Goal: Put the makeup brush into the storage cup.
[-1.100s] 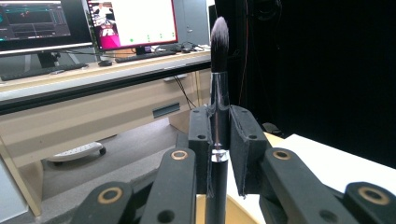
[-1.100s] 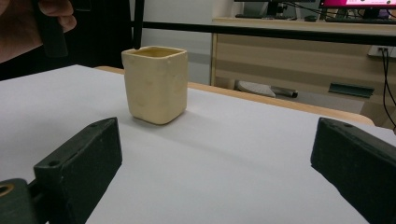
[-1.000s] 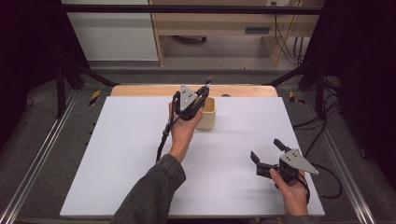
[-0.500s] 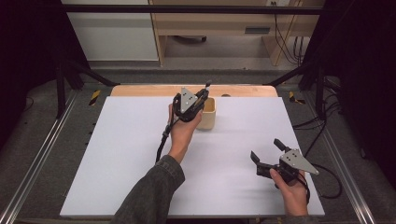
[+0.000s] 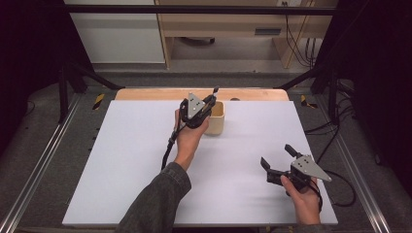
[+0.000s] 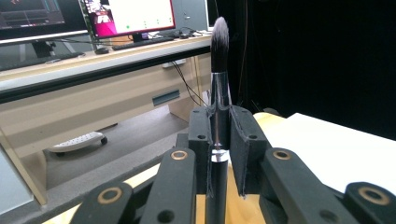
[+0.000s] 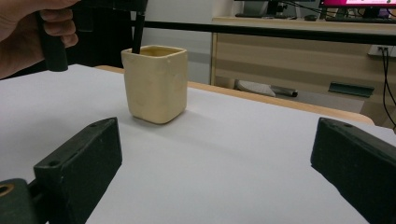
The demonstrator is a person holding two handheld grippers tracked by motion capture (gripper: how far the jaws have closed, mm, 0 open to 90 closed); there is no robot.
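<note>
- Brush (image 6: 218, 98) stands upright, clamped in the left claw (image 5: 210, 99), handle end dipping into the cup (image 5: 216, 119) directly below
- Right claw (image 5: 277, 158), jaws wide and empty, sits well apart at the counter's (image 5: 121, 160) near right

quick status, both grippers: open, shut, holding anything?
Left gripper: shut on the makeup brush, bristles up, handle end over the cream cup.
Right gripper: open, jaws wide apart, nothing between them, low over the white table.

Black tongs (image 5: 278, 158) with brass-ringed pivots; grey three-cornered top plate (image 5: 311, 167); trailing black cable (image 5: 340, 187); dark grey sleeve (image 5: 158, 201).
</note>
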